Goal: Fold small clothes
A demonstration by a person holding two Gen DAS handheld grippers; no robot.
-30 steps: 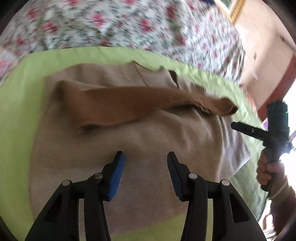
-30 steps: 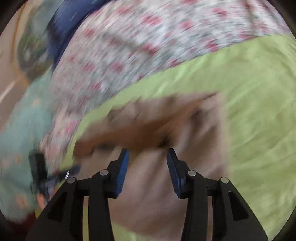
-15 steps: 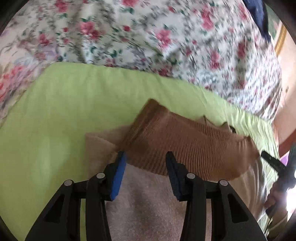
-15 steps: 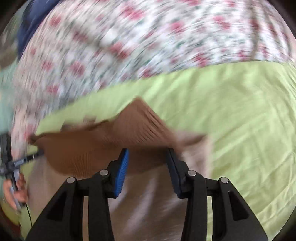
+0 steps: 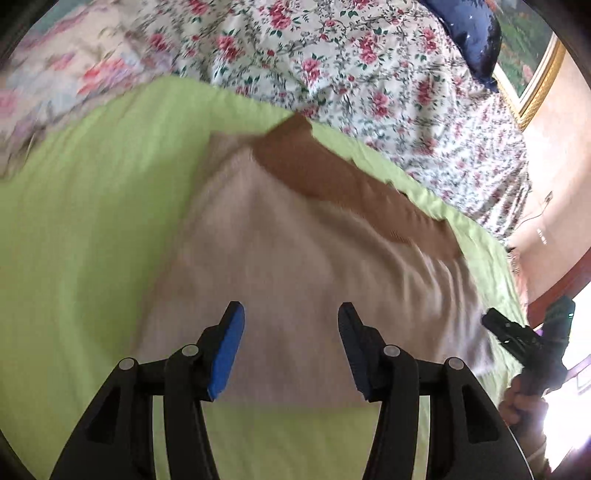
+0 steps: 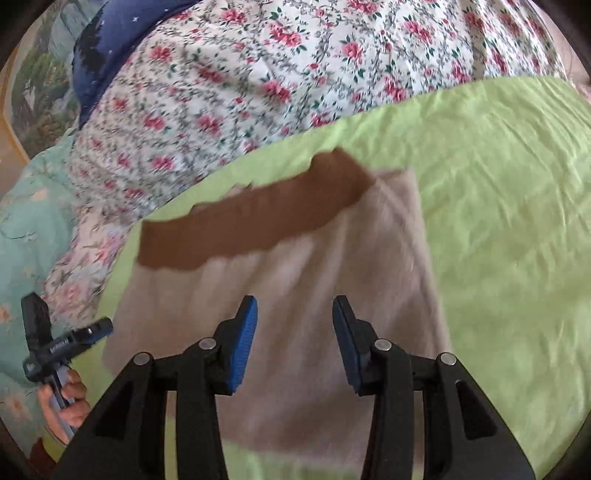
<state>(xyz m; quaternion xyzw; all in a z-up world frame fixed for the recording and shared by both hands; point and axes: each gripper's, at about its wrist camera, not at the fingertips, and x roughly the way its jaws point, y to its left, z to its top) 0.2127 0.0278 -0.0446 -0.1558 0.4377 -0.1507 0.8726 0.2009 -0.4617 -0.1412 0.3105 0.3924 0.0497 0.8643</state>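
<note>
Two hand-held grippers hover over a beige garment [image 5: 295,266] spread flat on a lime-green sheet [image 5: 92,221] on the bed. The left hand-held gripper [image 5: 287,314] has its jaws spread and holds nothing; the right hand-held gripper [image 6: 294,308] is likewise spread and empty. A brown ribbed band [image 6: 251,218] runs along the garment's far edge. Beyond the sheet lies a floral bedspread [image 6: 258,74], with a dark blue pillow [image 5: 469,33] at its far side.
</note>
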